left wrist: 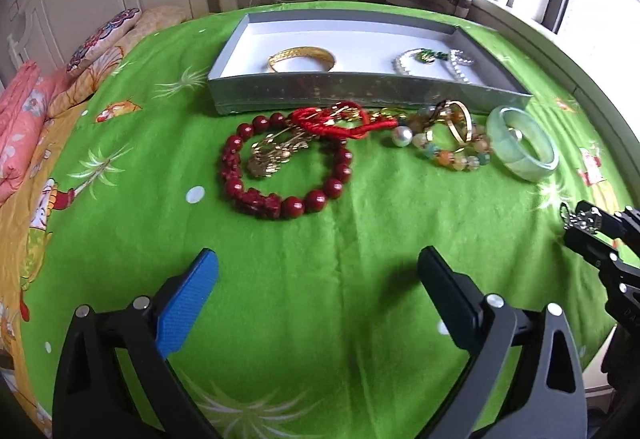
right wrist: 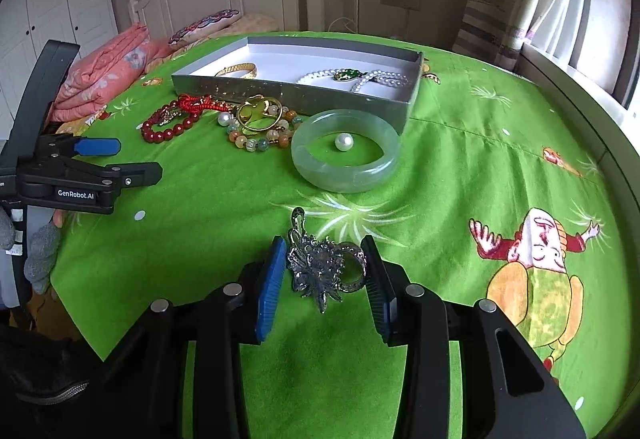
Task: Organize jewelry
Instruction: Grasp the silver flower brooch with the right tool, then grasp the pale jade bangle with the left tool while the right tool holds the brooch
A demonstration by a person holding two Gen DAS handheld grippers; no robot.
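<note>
Two tools worked over a bed spread with a green cartoon-print sheet [right wrist: 460, 167]. The right tool [right wrist: 325, 271], at lower centre of its view, had its blue pads pressed on a dark silver filigree brooch [right wrist: 320, 267], holding it. The left tool [left wrist: 318, 279] stood wide apart and held nothing. Above centre, a grey shallow cardboard box [right wrist: 304, 95] contained a gold woven bangle [right wrist: 237, 71] and a white pearl necklace with green pendant [right wrist: 354, 77]. Just in front of it lay a pale green jade bangle [right wrist: 345, 155] ringing a loose white pearl [right wrist: 344, 141], a dark red bead bracelet [left wrist: 286, 167] and a multicoloured bead bracelet [left wrist: 452, 147].
</note>
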